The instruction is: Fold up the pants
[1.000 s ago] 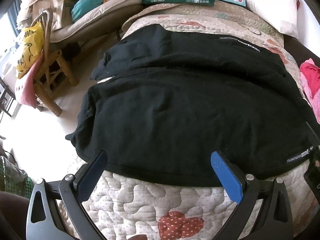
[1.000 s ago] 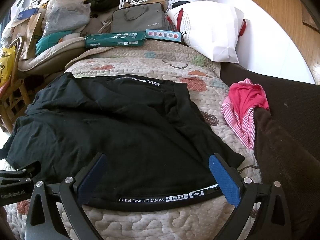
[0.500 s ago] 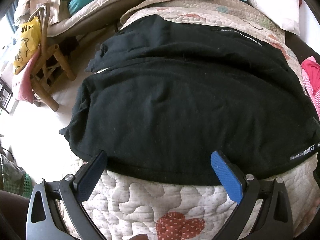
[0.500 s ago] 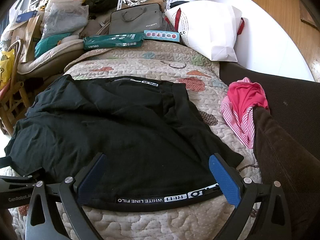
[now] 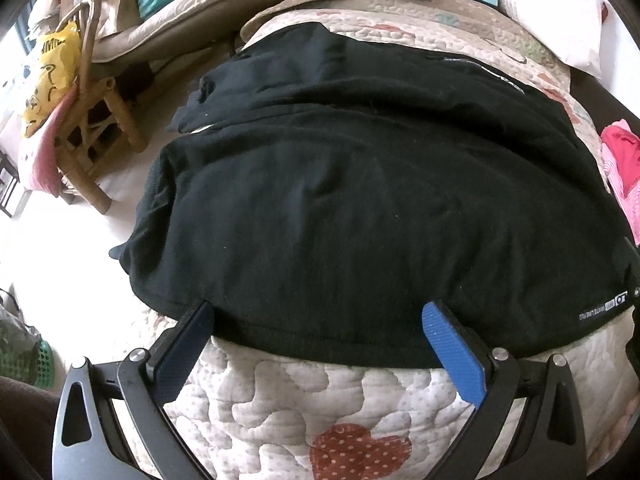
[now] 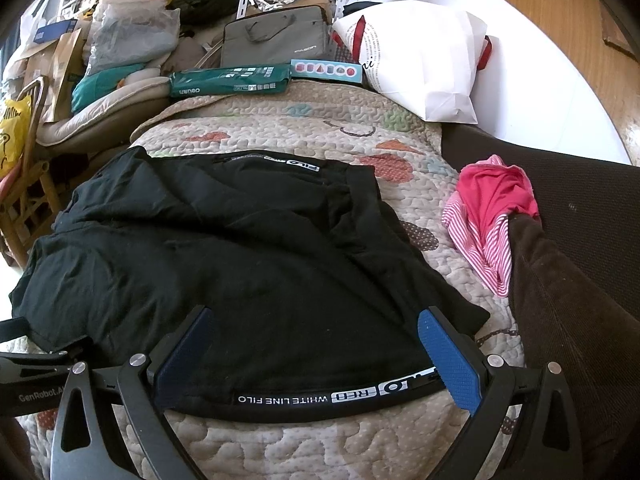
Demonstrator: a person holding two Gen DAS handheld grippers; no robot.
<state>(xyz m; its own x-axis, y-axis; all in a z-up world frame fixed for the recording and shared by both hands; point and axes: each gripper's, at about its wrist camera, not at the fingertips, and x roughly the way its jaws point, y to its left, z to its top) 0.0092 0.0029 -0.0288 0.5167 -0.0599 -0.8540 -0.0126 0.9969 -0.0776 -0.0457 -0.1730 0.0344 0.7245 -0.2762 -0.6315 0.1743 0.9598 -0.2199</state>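
Black pants (image 5: 360, 200) (image 6: 240, 248) lie spread flat on a quilted bedspread (image 5: 280, 408) (image 6: 304, 136), their printed waistband (image 6: 332, 396) along the near edge. My left gripper (image 5: 320, 320) hovers open over the near hem toward the pants' left side, nothing between its blue pads (image 5: 452, 344). Over the waistband, my right gripper (image 6: 316, 324) is open too, its pads (image 6: 444, 352) straddling the band without holding it. The left gripper's body (image 6: 36, 372) shows at the lower left of the right wrist view.
A pink and striped garment (image 6: 488, 216) (image 5: 620, 160) lies at the bed's right edge beside a dark brown couch arm (image 6: 560, 320). A green box (image 6: 228, 80), a white bag (image 6: 420, 60) and piled bags sit at the far end. A wooden chair (image 5: 88, 120) stands left.
Both grippers have crept slightly forward over the pants' near edge, so the fabric sits a little lower in each view. Both stay open and the pants have not moved.
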